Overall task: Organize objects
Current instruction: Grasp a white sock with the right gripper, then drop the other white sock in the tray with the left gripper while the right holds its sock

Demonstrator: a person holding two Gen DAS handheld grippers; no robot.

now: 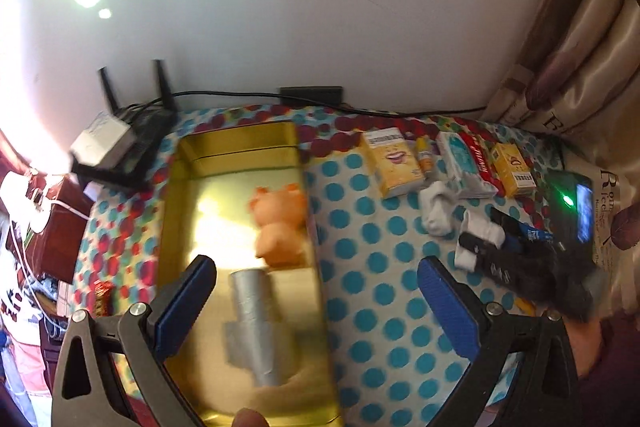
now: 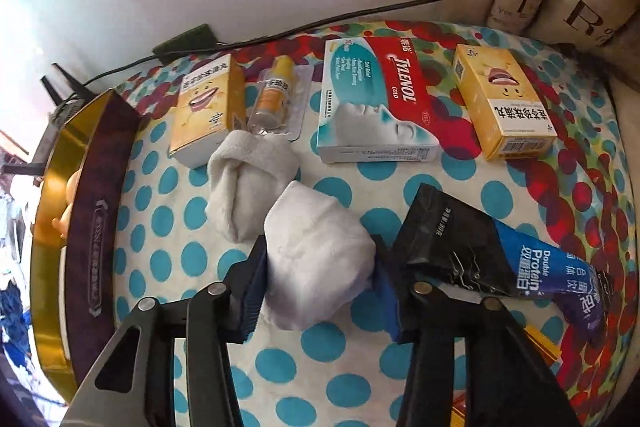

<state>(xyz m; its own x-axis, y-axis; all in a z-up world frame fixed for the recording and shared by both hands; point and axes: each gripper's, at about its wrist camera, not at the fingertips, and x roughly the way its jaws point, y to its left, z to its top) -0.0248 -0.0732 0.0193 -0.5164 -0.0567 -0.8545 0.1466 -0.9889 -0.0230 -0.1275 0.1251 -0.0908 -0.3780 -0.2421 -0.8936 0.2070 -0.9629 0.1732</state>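
In the right wrist view my right gripper (image 2: 320,267) is shut on a rolled white sock (image 2: 316,223) that rests on the dotted cloth (image 2: 320,347), one blue pad against each side of it. A second white sock roll (image 2: 248,179) lies just behind it. My left gripper (image 1: 318,267) hangs open with nothing between its fingers, over the right wall of an open gold tin (image 1: 240,147). Inside the tin lie an orange pig toy (image 1: 280,223) and a silver taped bundle (image 1: 256,315). The same tin (image 2: 100,227) stands at the left edge of the right wrist view.
Along the back stand a yellow box (image 2: 208,107), a small bottle (image 2: 272,95), a Tylenol box (image 2: 376,107) and another yellow box (image 2: 504,103). A black and blue protein pouch (image 2: 500,259) lies right of the held sock. A router (image 1: 120,147) and a phone (image 1: 576,211) flank the cloth.
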